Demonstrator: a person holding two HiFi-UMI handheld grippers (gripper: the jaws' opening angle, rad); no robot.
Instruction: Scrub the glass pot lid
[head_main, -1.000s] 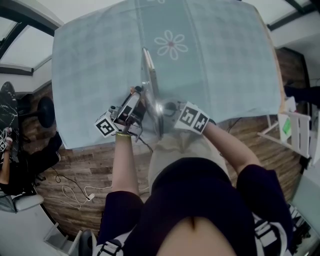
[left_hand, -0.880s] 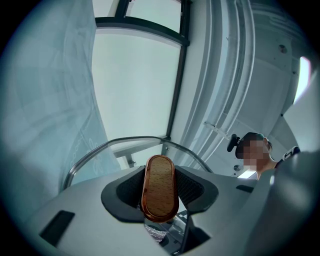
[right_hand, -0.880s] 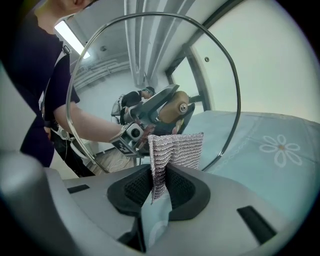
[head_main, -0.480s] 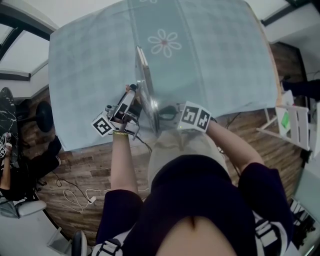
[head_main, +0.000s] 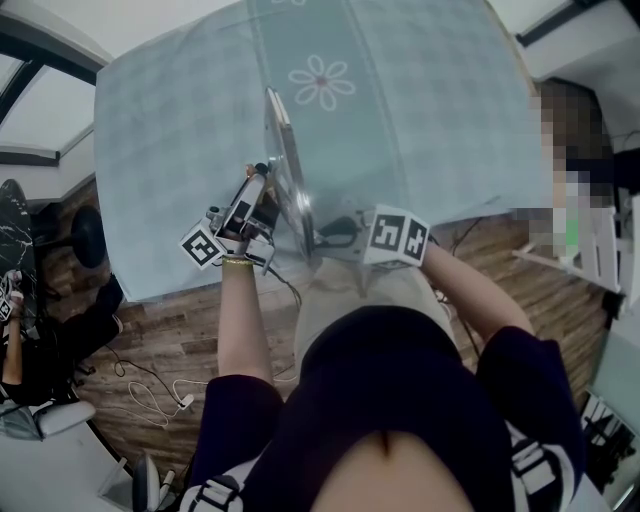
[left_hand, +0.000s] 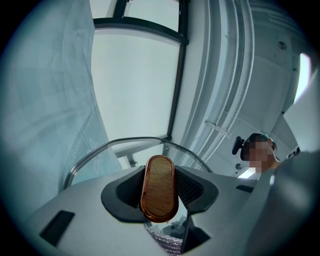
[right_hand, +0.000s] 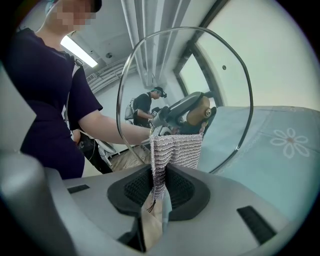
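Observation:
The glass pot lid (head_main: 283, 165) stands on edge above the table, its metal rim (left_hand: 120, 146) arching past the left jaws. My left gripper (head_main: 252, 208) is shut on the lid's oval wooden knob (left_hand: 160, 195), which fills the gap between the pads. From the other side, my right gripper (head_main: 338, 230) is shut on a grey ribbed scrubbing cloth (right_hand: 175, 150). The cloth's free end lies against the glass (right_hand: 200, 65) near the middle. Through the glass the knob (right_hand: 200, 111) and the left gripper show in the right gripper view.
The table carries a pale teal checked cloth (head_main: 450, 110) with a flower pattern (head_main: 320, 80); its front edge runs just below the grippers. A white chair (head_main: 590, 250) stands at the right. Cables (head_main: 150, 392) lie on the wooden floor, with a seated person (head_main: 25, 330) at the left.
The lid and both grippers have drifted a little left and up in the head view. Both grips are unchanged.

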